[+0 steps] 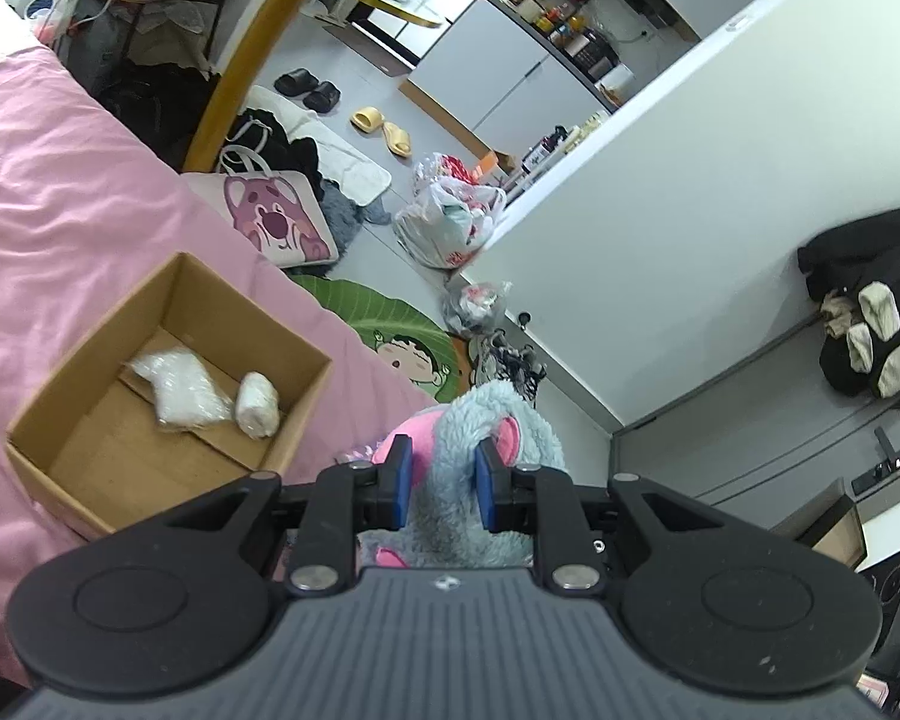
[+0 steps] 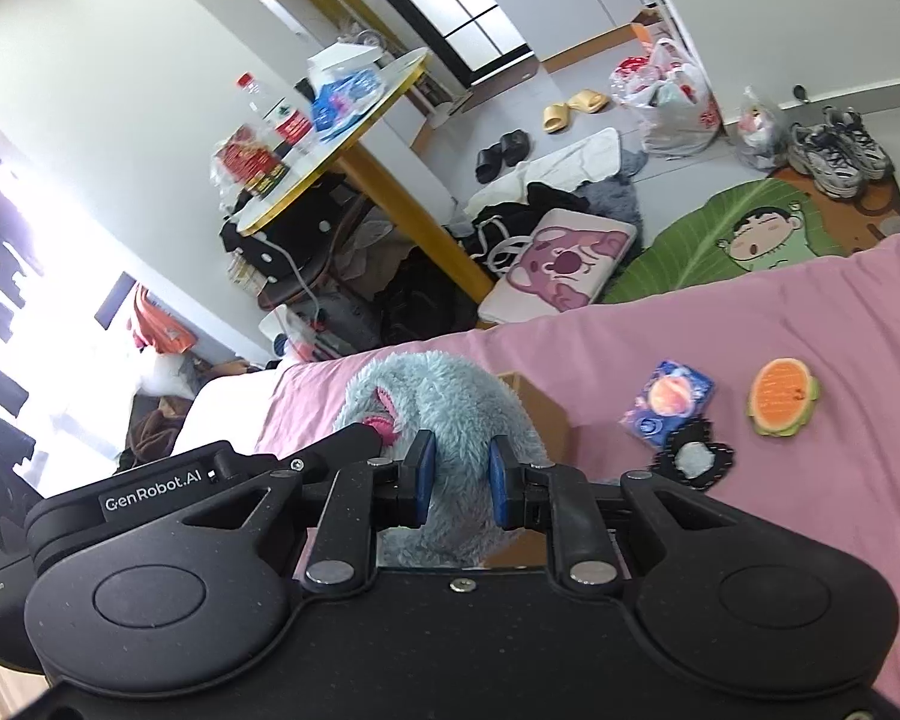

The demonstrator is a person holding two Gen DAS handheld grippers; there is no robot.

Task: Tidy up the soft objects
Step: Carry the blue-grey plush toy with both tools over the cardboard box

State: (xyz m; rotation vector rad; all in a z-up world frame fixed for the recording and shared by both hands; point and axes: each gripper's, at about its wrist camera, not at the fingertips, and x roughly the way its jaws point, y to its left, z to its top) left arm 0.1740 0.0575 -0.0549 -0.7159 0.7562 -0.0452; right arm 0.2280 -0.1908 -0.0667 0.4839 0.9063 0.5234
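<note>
Yellow slippers [image 1: 383, 128], black slippers [image 1: 307, 89], sneakers [image 2: 840, 150] on floor.

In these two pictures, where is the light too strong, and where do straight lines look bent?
Right wrist view: the window area at left is blown out to white, detail lost there. Left wrist view: even light, no glare; the white cabinet edge bows from fisheye distortion. Both views: dark corners.

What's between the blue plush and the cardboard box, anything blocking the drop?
Nothing visible. The blue plush toy is clamped by both the left gripper and the right gripper, beside the cardboard box. The box is open-topped, holding only a plastic-wrapped bundle and a white roll.
</note>
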